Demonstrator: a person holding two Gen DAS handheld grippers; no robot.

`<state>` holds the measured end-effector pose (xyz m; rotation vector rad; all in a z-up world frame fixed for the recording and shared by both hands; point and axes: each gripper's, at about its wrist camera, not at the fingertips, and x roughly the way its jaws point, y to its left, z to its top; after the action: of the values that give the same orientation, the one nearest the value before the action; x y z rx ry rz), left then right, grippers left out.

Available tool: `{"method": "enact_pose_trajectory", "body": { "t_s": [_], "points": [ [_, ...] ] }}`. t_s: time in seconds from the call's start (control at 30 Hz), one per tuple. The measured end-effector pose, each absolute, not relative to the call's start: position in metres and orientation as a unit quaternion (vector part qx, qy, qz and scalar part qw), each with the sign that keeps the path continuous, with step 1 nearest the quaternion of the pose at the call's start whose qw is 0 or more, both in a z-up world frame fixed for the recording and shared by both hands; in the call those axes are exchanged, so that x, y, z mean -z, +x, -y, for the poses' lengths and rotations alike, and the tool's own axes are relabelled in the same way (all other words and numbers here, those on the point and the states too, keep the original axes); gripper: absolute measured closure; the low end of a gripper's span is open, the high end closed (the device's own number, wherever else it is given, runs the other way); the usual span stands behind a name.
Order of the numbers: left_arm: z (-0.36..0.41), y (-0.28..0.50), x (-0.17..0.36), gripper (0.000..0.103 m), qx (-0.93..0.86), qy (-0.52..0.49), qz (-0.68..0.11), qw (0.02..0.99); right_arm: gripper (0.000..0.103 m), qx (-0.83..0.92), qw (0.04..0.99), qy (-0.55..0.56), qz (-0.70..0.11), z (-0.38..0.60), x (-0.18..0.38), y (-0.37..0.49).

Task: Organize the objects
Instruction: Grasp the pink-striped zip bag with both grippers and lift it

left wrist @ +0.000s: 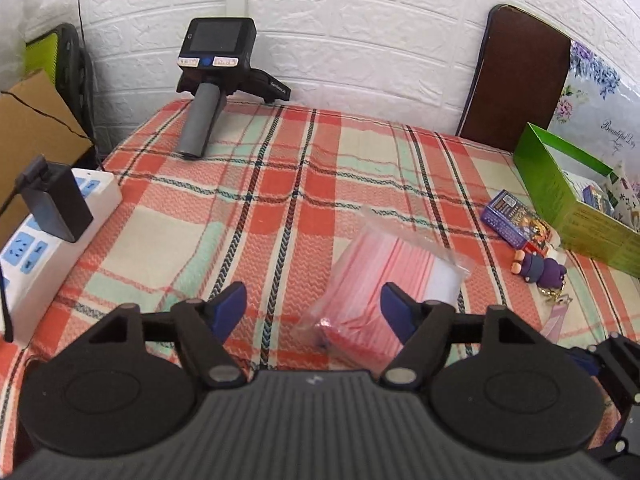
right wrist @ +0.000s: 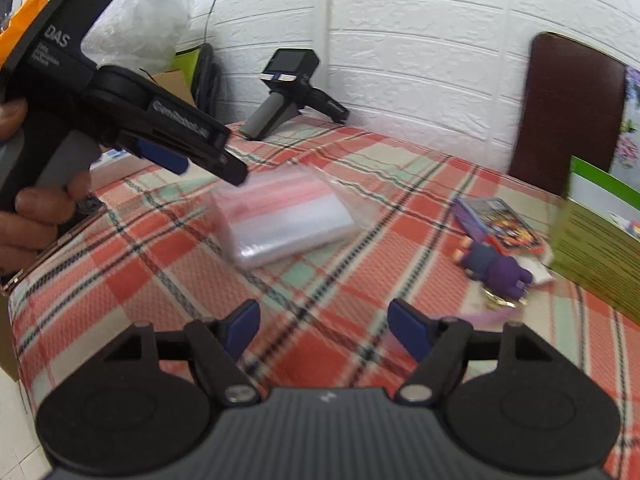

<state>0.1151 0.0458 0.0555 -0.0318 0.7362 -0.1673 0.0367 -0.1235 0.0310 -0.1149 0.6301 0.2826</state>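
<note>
The left claw (left wrist: 313, 310) and the right claw (right wrist: 324, 328) both stand apart, holding nothing. A clear packet of bags (left wrist: 384, 276) lies on the plaid surface (left wrist: 248, 184) just ahead of the left claw. A card box (left wrist: 516, 216) and purple toy (left wrist: 540, 270) sit beside the green box (left wrist: 560, 200). A spare gripper (left wrist: 216, 76) leans against the wall.

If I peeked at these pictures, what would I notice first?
Probably the red, green and cream checked cloth covering the table. In its middle lies a clear plastic bag of red-striped pouches, just ahead of the open left gripper. At the right sit a purple bear keychain, a small colourful card box and an open green cardboard box.
</note>
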Motion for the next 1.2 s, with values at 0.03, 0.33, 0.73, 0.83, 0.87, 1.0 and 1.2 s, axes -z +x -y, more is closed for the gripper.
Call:
{"method": "enact_pose_trajectory", "body": {
  "t_s": [0.03, 0.33, 0.73, 0.83, 0.87, 1.0, 1.2],
  "points": [
    [-0.048, 0.119, -0.054, 0.024, 0.088, -0.021, -0.359, 0.929, 0.029, -0.147, 0.938, -0.058, -0.309, 0.118, -0.032, 0.041],
    [-0.052, 0.152, -0.028, 0.019, 0.150, -0.065, -0.379, 0.911, 0.024, -0.175, 0.920, -0.058, -0.346, 0.084, -0.020, 0.097],
    [-0.026, 0.124, -0.032, 0.061, 0.154, -0.089, -0.375, 0.910, 0.056, -0.172, 0.929, -0.031, -0.327, 0.094, -0.017, 0.088],
    [-0.018, 0.115, -0.033, 0.063, 0.155, -0.088, -0.379, 0.908, 0.059, -0.167, 0.930, -0.024, -0.327, 0.102, -0.017, 0.082],
    [-0.015, 0.113, -0.033, 0.063, 0.158, -0.089, -0.383, 0.906, 0.059, -0.163, 0.930, -0.020, -0.328, 0.106, -0.018, 0.080],
    [0.002, 0.099, -0.033, 0.063, 0.175, -0.083, -0.392, 0.900, 0.059, -0.150, 0.932, -0.006, -0.330, 0.125, -0.018, 0.070],
    [-0.003, 0.096, -0.050, 0.052, 0.180, -0.090, -0.375, 0.905, 0.057, -0.127, 0.941, -0.022, -0.312, 0.143, -0.022, 0.054]
  ]
}}
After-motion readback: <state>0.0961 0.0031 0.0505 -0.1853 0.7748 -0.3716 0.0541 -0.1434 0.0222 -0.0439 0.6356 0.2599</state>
